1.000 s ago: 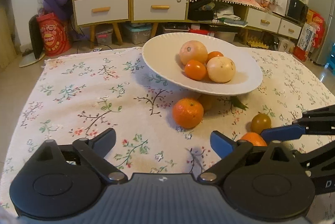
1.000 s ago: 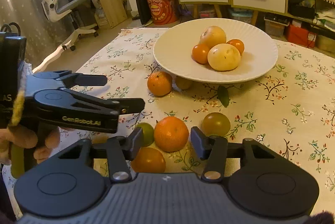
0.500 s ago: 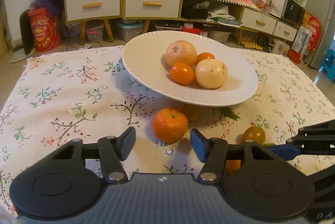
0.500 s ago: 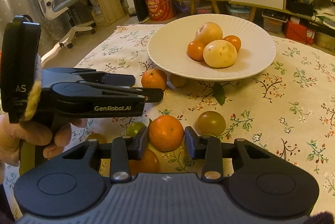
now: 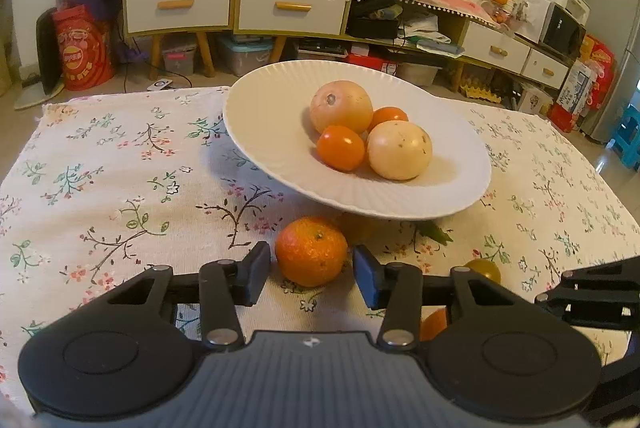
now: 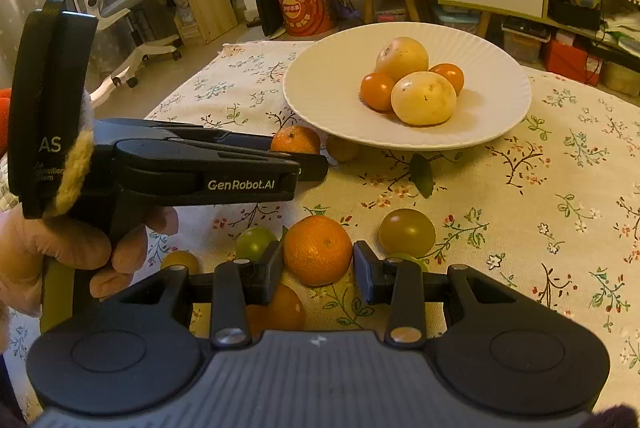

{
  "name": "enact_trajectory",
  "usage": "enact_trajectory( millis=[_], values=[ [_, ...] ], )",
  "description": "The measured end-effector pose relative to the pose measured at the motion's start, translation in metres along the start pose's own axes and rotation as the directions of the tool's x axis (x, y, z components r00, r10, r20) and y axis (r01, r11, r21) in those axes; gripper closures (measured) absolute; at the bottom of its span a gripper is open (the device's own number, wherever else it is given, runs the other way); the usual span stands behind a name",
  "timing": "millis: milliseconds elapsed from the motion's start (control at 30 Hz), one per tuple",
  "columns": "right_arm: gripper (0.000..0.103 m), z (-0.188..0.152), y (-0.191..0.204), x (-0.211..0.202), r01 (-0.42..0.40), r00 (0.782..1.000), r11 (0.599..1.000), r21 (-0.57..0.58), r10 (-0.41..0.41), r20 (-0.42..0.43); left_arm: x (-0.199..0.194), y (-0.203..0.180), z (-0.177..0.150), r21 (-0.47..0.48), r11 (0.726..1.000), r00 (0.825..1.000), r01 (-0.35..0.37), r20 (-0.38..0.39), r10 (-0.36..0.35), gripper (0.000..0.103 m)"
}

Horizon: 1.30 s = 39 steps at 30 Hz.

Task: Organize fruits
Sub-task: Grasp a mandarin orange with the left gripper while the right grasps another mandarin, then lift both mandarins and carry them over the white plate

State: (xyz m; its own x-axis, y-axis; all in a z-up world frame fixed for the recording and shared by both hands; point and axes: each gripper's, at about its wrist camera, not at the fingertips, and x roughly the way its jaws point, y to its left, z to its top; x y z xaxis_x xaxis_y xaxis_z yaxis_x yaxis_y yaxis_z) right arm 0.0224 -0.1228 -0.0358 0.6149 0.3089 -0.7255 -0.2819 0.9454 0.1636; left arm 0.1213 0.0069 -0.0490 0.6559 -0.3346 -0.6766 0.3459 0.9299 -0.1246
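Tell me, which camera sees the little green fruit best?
The right wrist camera. There the green fruit lies in plain sight on the flowered cloth, just left of the right gripper. The left wrist camera does not show it at all.

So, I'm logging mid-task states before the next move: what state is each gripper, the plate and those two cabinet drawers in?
Left gripper: open, jaws just been closing, slim gaps to the far mandarin between them.
Right gripper: jaws just closed, pads pressing the near mandarin.
Plate: upright, four fruits in it.
Drawers: both shut.
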Motion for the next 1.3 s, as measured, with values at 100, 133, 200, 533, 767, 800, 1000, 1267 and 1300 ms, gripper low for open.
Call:
enact_trajectory(
  millis=[100,133,200,533,767,800,1000,1267,1300],
  values=[
    [0.068,0.0,0.001,0.001,0.001,1.0,1.0,-0.002,-0.001,-0.002,0.001,0.0,0.001,-0.008,1.0,1.0,-0.002,0.0,0.002,0.082],
    [0.068,-0.001,0.002,0.001,0.002,1.0,1.0,-0.003,-0.002,-0.003,0.0,0.0,0.001,-0.009,1.0,1.0,-0.001,-0.001,0.001,0.082],
    [0.068,-0.001,0.002,0.001,0.003,1.0,1.0,-0.006,-0.003,-0.003,0.0,0.0,0.001,-0.009,1.0,1.0,-0.002,-0.002,0.002,0.085],
    [0.068,-0.002,0.003,0.002,0.005,1.0,1.0,-0.009,-0.005,-0.001,0.0,-0.001,0.003,-0.017,1.0,1.0,-0.004,-0.018,0.003,0.086],
    [0.069,-0.001,0.003,0.002,0.005,1.0,1.0,-0.004,-0.005,-0.001,-0.001,-0.004,0.005,-0.011,1.0,0.999,-0.004,-0.041,0.004,0.086],
    [0.069,-0.001,0.003,0.002,0.005,1.0,1.0,-0.003,-0.005,-0.001,-0.001,-0.004,0.005,-0.01,1.0,0.999,-0.004,-0.045,0.004,0.086],
    [0.069,0.004,0.002,0.0,0.006,1.0,1.0,0.013,-0.006,0.009,-0.004,-0.006,0.007,-0.02,1.0,0.998,-0.01,-0.068,0.008,0.087],
    [0.069,0.007,0.002,-0.009,0.019,0.999,1.0,0.018,-0.02,0.03,-0.014,-0.009,0.009,-0.033,0.999,0.996,-0.001,-0.088,-0.002,0.087],
    [0.069,0.007,0.002,-0.01,0.023,0.999,1.0,0.016,-0.024,0.032,-0.016,-0.01,0.009,-0.035,0.999,0.996,0.0,-0.089,-0.003,0.087]
  ],
)
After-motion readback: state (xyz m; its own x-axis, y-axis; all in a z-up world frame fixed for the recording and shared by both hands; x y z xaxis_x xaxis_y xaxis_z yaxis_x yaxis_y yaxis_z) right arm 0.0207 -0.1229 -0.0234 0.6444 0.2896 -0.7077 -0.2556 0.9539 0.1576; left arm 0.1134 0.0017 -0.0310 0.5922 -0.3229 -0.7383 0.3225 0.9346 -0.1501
